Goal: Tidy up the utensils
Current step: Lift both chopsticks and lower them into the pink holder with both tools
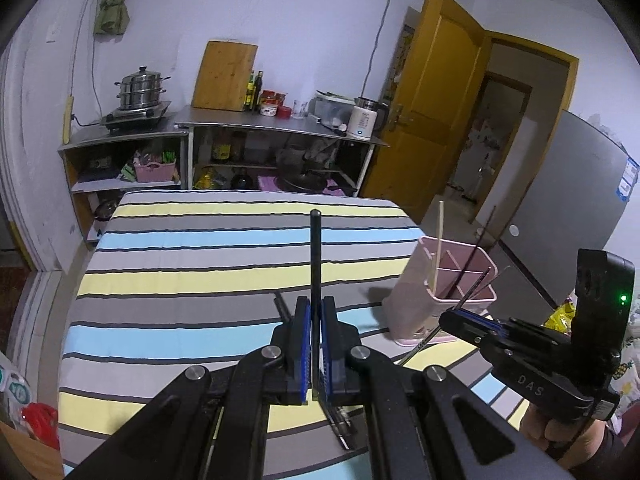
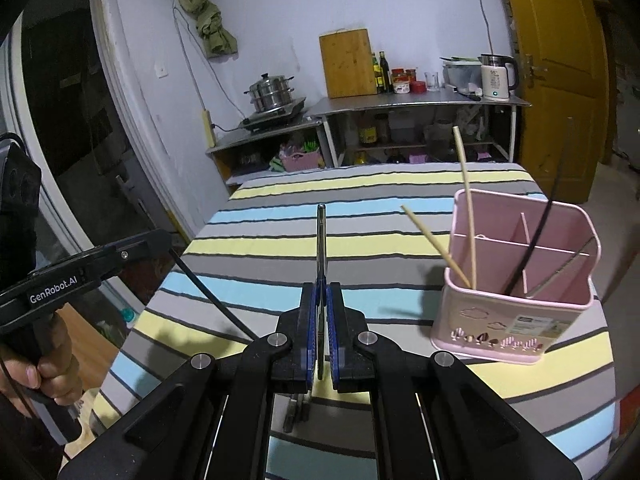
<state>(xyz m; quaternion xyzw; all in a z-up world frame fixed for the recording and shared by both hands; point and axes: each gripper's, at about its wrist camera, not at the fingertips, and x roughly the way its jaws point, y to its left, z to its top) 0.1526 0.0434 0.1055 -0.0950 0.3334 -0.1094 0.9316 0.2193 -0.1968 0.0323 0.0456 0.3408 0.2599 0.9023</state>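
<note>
Two grippers hover over the striped counter (image 2: 360,196): the left gripper (image 1: 315,344) clamps a black chopstick (image 1: 315,256), the right gripper (image 2: 321,340) a metal chopstick (image 2: 321,240). The pink utensil holder (image 2: 516,308), holding other chopsticks, stands right.

Two matte black handheld grippers, left gripper (image 1: 315,344) and right gripper (image 2: 323,336), each with blue ribbed pads (image 1: 304,344) and round silver pivot screws. White lettering "GenRobot.AI" and "DAS" along the black bodies. Small green indicator light (image 1: 623,299). Bare-skinned left hand (image 2: 48,364) on a black grip, thin black cable (image 2: 10,380) beside it.
</note>
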